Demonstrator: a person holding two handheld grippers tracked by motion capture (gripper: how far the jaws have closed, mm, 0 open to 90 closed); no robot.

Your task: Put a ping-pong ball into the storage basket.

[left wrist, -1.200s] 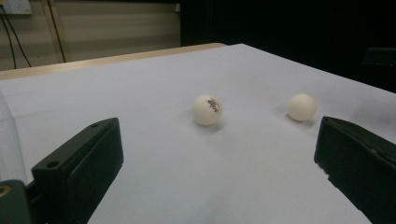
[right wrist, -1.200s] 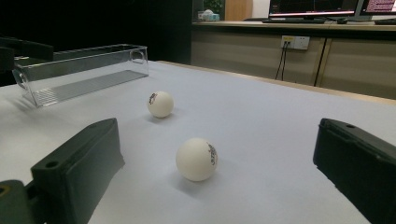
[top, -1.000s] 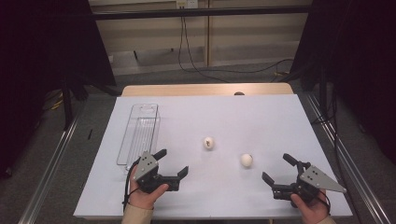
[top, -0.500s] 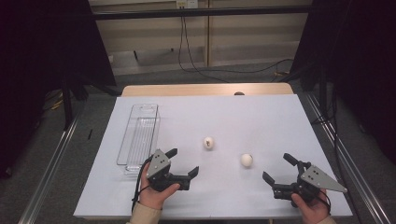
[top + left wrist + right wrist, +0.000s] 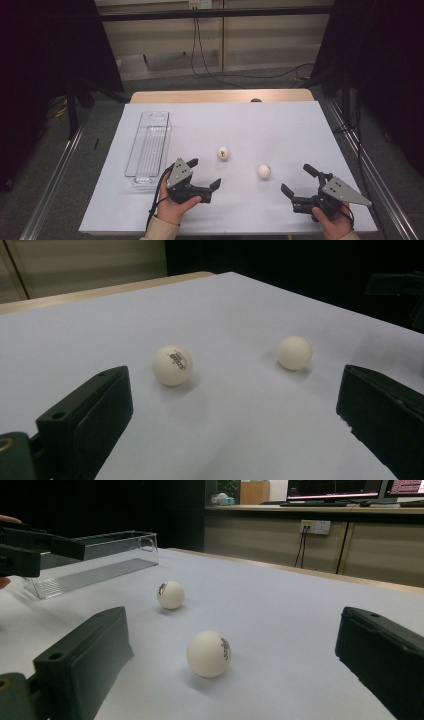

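Two white balls: nearer ball [image 5: 264, 171] with small dark print; farther ball [image 5: 223, 153] with a red-and-dark logo. Clear, colourless plastic tray [image 5: 150, 145], ribbed floor, by the table's left edge. White table cover [image 5: 260, 125] over a pale wood strip at the far edge. Black left gripper [image 5: 205, 173] and right gripper [image 5: 296, 180], each topped by a grey plate.

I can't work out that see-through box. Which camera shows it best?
The high view: the clear tray lies whole, long and narrow, at the table's left. The right gripper view catches it low and side-on, partly behind the left gripper.
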